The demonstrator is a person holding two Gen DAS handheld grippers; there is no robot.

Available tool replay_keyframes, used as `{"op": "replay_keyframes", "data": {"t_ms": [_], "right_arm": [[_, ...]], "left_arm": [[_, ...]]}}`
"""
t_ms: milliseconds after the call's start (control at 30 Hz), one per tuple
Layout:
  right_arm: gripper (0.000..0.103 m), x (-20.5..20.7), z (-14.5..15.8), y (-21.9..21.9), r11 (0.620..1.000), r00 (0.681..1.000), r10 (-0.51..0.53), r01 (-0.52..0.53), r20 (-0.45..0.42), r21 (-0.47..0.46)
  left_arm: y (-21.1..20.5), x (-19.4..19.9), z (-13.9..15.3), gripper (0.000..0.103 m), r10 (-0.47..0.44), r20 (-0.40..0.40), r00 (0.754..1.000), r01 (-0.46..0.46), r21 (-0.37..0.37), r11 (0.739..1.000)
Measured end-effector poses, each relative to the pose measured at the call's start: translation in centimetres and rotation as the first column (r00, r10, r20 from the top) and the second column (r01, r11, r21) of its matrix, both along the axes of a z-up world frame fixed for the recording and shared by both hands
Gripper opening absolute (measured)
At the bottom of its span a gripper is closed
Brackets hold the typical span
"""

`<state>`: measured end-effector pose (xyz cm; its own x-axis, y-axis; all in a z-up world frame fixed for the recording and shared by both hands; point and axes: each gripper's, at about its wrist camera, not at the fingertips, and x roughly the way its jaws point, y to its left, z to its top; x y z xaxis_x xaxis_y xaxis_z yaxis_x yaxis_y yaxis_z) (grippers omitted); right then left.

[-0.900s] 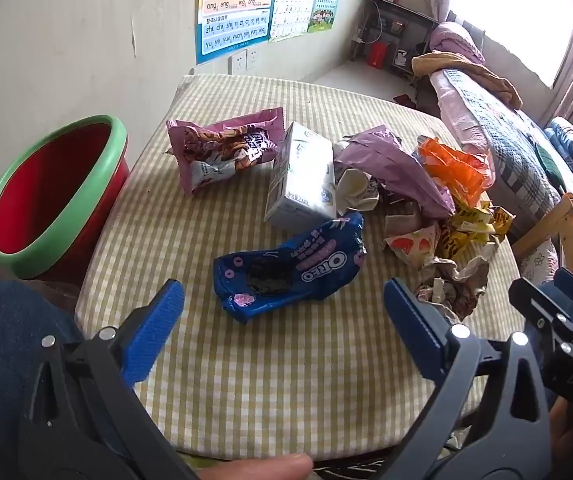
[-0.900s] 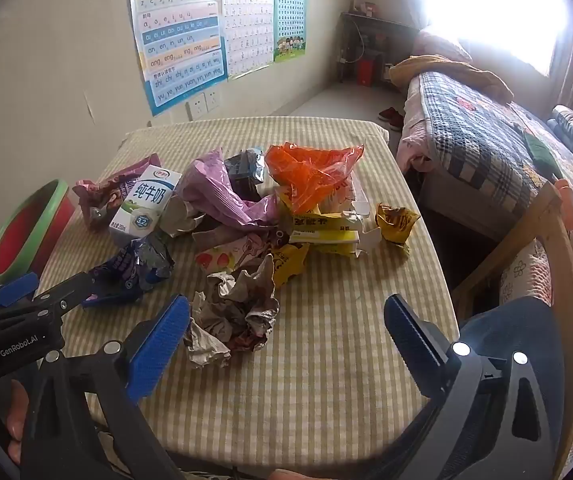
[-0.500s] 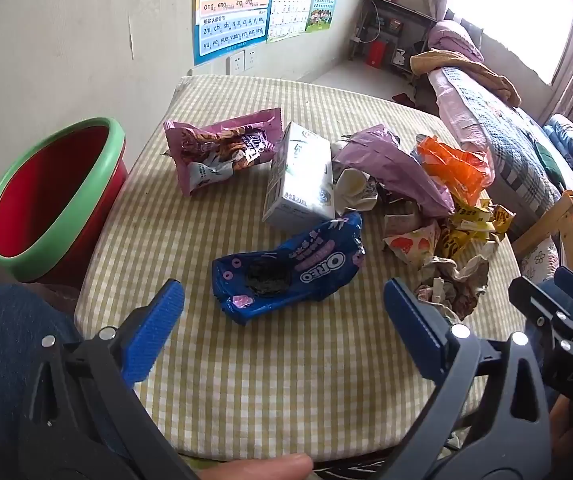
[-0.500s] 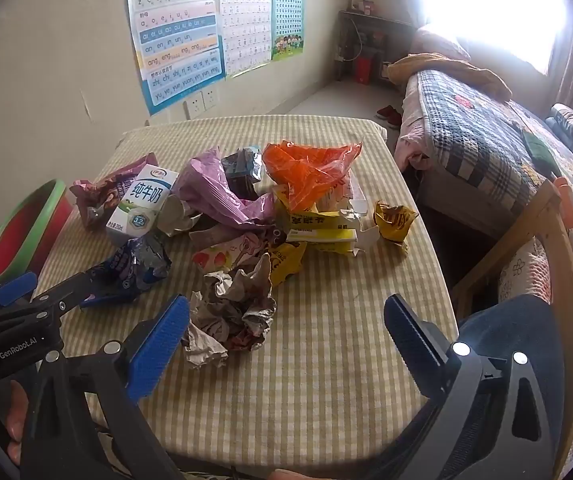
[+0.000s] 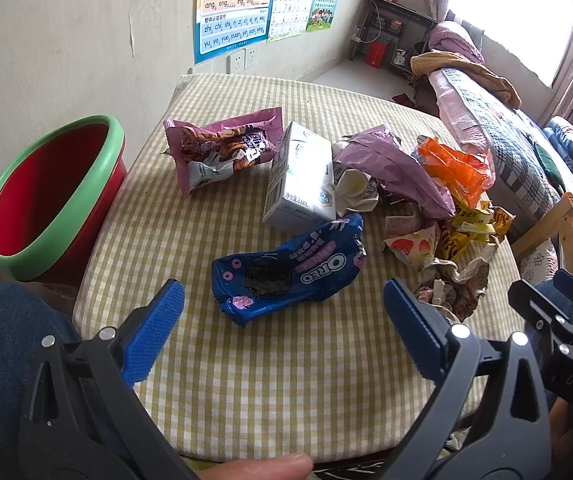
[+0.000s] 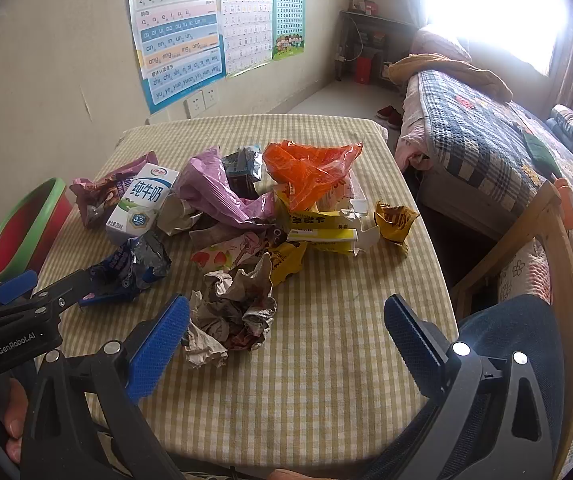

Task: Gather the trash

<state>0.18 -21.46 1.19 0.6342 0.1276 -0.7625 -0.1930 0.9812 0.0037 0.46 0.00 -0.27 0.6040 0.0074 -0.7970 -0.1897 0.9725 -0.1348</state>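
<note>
Trash lies scattered on a checked tablecloth. A blue Oreo wrapper (image 5: 290, 270) sits just beyond my left gripper (image 5: 282, 300), which is open and empty above the near cloth. Behind it stand a white milk carton (image 5: 300, 178) and a pink snack bag (image 5: 222, 148). A crumpled grey paper ball (image 6: 232, 312) lies by the left fingertip of my right gripper (image 6: 286, 316), also open and empty. Farther off are a purple bag (image 6: 218, 192), an orange bag (image 6: 310, 168) and yellow wrappers (image 6: 318, 228). A red bin with a green rim (image 5: 46, 196) stands left of the table.
A wall with posters (image 6: 178, 36) runs behind the table. A bed (image 6: 486, 132) fills the right side, with a wooden chair frame (image 6: 554, 232) near the table's right edge. The person's blue-clad knees (image 5: 2, 340) show at the near edge.
Both views have crept slightly nearer to the trash. The jaws of both grippers stay wide and nothing on the table has moved.
</note>
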Motion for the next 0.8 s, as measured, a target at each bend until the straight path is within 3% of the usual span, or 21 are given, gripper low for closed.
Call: {"op": "replay_keyframes", "data": {"t_ms": [800], "right_arm": [[0.094,0.00,-0.07,0.06,1.000,1.000,0.003,-0.003,-0.002,-0.007]], "left_arm": [[0.07,-0.05,0.31,0.098,0.001,0.005,1.000,-0.001,-0.004,1.000]]}}
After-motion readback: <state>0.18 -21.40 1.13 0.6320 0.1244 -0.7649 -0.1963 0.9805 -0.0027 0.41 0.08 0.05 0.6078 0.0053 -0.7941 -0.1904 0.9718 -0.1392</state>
